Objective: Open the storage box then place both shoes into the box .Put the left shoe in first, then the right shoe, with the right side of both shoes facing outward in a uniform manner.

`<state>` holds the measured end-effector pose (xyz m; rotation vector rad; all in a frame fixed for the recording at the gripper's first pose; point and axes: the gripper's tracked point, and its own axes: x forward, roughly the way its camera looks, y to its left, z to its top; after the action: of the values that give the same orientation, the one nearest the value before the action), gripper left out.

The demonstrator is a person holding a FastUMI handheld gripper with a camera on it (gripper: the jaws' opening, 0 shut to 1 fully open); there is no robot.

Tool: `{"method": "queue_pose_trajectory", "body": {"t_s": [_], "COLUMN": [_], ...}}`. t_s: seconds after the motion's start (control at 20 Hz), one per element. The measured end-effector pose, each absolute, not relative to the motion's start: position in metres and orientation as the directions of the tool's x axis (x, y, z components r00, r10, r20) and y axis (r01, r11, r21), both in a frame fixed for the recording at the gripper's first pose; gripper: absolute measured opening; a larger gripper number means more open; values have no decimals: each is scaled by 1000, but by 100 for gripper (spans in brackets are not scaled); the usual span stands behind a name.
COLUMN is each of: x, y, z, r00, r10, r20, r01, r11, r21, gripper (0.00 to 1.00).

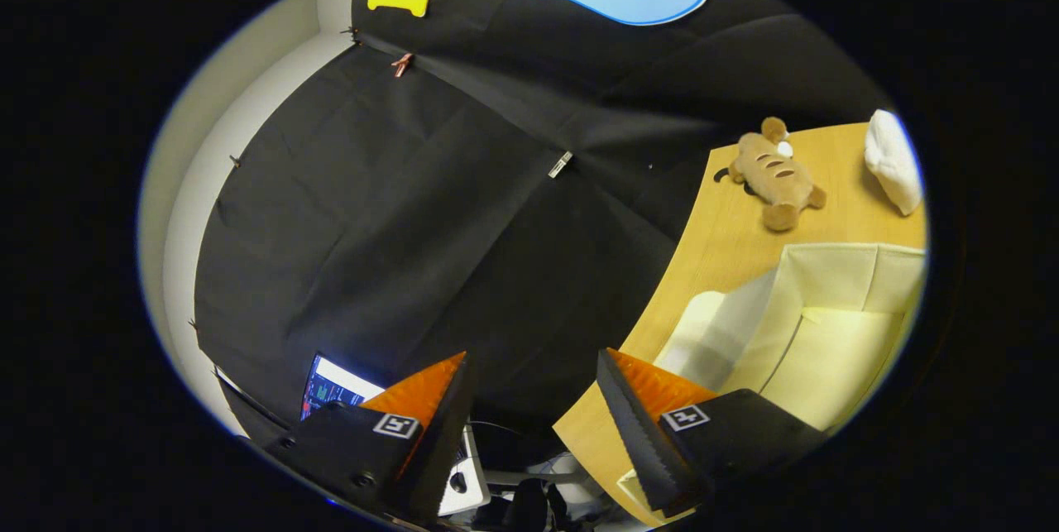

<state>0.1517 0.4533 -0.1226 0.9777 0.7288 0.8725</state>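
Apparently we are holding the tongs [529, 416] wide apart and gripping nothing, pointing at the booth wall. Off beyond the right finger, the cream storage box [836, 325] is sitting open on the wooden table [728, 242]; both shoes are awaiting placement. We are reading no labels.
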Motion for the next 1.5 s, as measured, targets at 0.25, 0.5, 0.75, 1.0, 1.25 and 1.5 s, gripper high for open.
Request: {"method": "queue_pose_trajectory", "body": {"t_s": [0.25, 0.5, 0.75, 1.0, 1.25, 1.5], "x": [144, 116, 84, 45, -2, -37], "y": [406, 333, 243, 140, 76, 44], "z": [-86, -79, -94, -129, -212, -287], "r00": [542, 631, 729, 809, 785, 732], "r10": [836, 760, 629, 443, 292, 199], "r20": [-92, -158, -269, -386, -547, -651], "r01": [-302, -390, -394, -273, -141, -110], "r11": [295, 486, 708, 865, 943, 978], "r21": [906, 782, 586, 421, 300, 174], "gripper": [92, 95, 97, 97, 97, 96]}}
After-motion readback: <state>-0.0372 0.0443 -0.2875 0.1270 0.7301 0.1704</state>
